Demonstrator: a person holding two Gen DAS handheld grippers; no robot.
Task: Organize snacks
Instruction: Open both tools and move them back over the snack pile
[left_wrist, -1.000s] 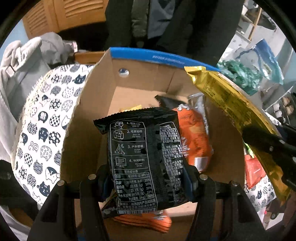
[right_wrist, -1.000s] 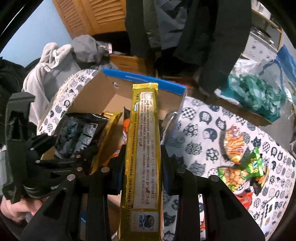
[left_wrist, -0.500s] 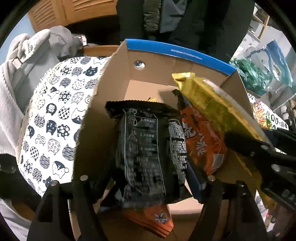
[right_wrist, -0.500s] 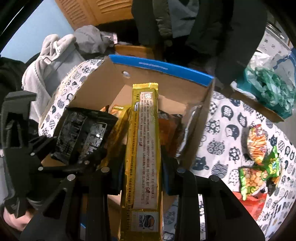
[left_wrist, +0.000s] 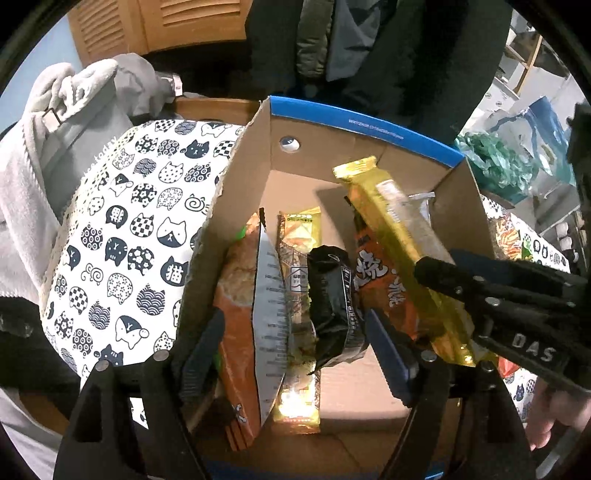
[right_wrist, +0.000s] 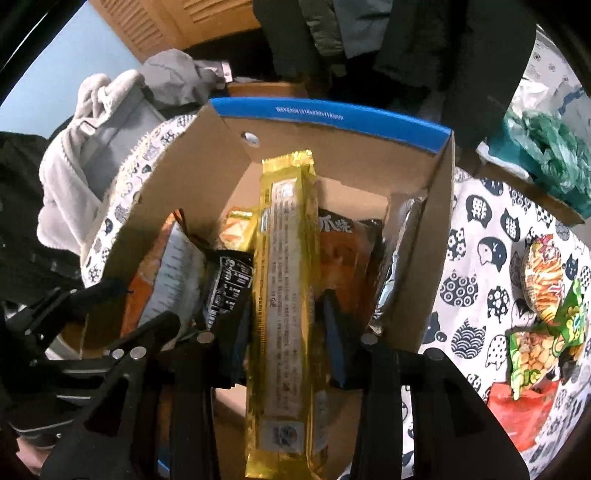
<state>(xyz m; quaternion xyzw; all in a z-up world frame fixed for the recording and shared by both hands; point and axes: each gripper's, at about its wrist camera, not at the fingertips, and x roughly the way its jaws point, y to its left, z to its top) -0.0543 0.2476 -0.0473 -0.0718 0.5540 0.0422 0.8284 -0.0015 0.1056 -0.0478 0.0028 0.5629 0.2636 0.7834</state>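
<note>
A cardboard box (left_wrist: 236, 206) with a blue rim (right_wrist: 332, 114) holds several snack packs standing on edge. My left gripper (left_wrist: 295, 343) is open above the box; the black snack pack (left_wrist: 332, 306) sits loose between its fingers among the other packs, also seen in the right wrist view (right_wrist: 225, 288). My right gripper (right_wrist: 284, 325) is shut on a long gold packet (right_wrist: 288, 295) and holds it over the box's right part, above an orange pack (right_wrist: 340, 266). The gold packet (left_wrist: 402, 243) and right gripper (left_wrist: 498, 295) also show in the left wrist view.
The box stands on a cat-print tablecloth (left_wrist: 122, 236). Loose snack bags (right_wrist: 543, 306) and a red pack (right_wrist: 517, 410) lie on the cloth right of the box. Grey clothing (left_wrist: 55, 122) is piled at the left, a green plastic bag (right_wrist: 550, 155) at the far right.
My left gripper lowered the black pack into the box and opened, letting it go. My right gripper moved the gold packet forward over the box.
</note>
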